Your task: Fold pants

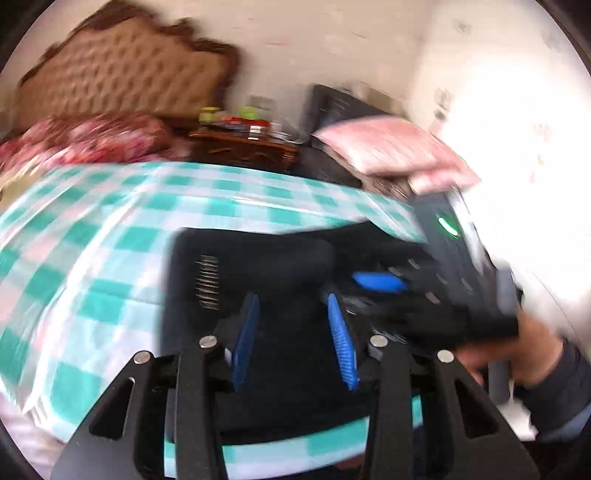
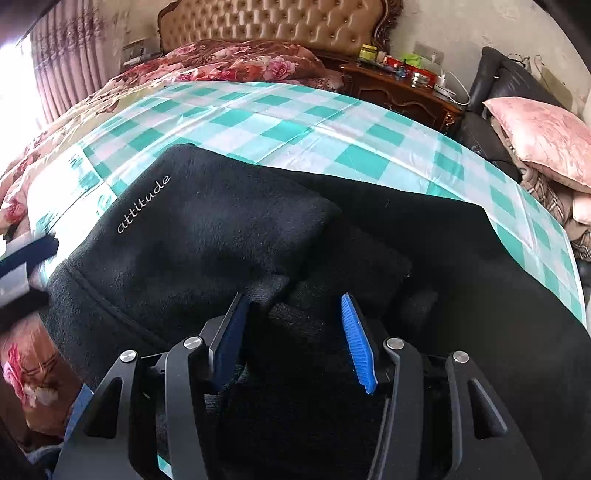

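Two grippers work over black pants [image 2: 207, 236] that lie bunched on a teal and white checked sheet [image 2: 280, 118] spread over the bed. In the right wrist view the pants fill the near half of the frame: a folded part with the white word "attitude" sits to the left, a darker spread of cloth runs off to the right, and a ribbed cuff [image 2: 269, 291] pokes up in the middle just beyond the fingers. The right gripper [image 2: 295, 332] points steeply down at this heap with its blue pads [image 2: 356, 343] parted about halfway; cloth lies under and between them, yet the pads do not press on it, so nothing is gripped.

From the left wrist camera the picture is smeared by motion. The left gripper [image 1: 291, 332] hangs over the same black cloth [image 1: 258, 258], its blue pads [image 1: 341, 339] likewise standing partly apart, with fabric below the gap and no clamp on it. To its right the other gripper's dark body, showing a green light, crosses the frame, held by a hand [image 1: 532, 354] in a dark sleeve.

Far off stand a tufted headboard [image 2: 273, 26], a floral quilt [image 2: 243, 62], a wooden nightstand [image 2: 399, 88] crowded with small jars, and a pink pillow [image 2: 546, 136] on a dark sofa at the right
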